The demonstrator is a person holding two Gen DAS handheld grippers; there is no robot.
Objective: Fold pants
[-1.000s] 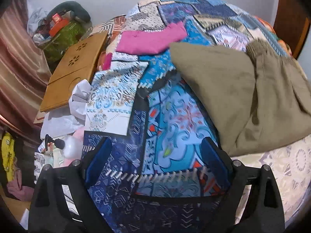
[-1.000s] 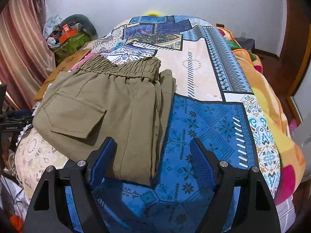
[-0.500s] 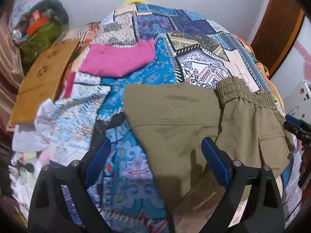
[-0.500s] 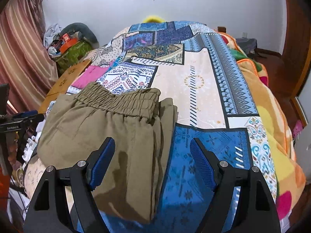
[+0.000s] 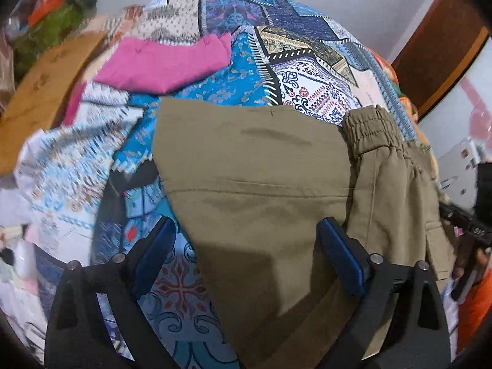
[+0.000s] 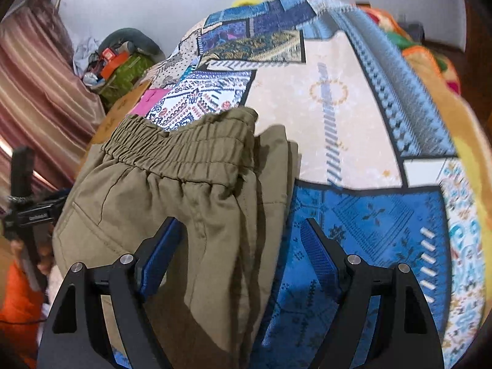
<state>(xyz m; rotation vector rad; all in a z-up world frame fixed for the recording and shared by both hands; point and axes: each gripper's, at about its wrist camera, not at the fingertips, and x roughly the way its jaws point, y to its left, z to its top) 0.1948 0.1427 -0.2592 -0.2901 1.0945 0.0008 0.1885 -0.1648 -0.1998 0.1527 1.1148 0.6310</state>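
Olive-green pants (image 5: 264, 172) lie folded on a patterned blue bedspread (image 5: 233, 70), the elastic waistband (image 5: 372, 132) at the right in the left wrist view. My left gripper (image 5: 246, 246) is open just above the folded leg part, empty. In the right wrist view the pants (image 6: 172, 203) fill the left half, with the waistband (image 6: 184, 147) across the middle. My right gripper (image 6: 240, 246) is open over the pants' right edge, empty.
A pink garment (image 5: 166, 61) lies on the bed beyond the pants. A wooden board (image 5: 43, 92) and a cluttered green bag (image 6: 123, 67) stand at the bed's left side by a striped curtain (image 6: 37, 92). An orange blanket (image 6: 446, 77) lies along the right edge.
Both grippers have moved in over the pants, the left one swinging right from the bare bedspread. The pants now fill more of both views. Both stay open.
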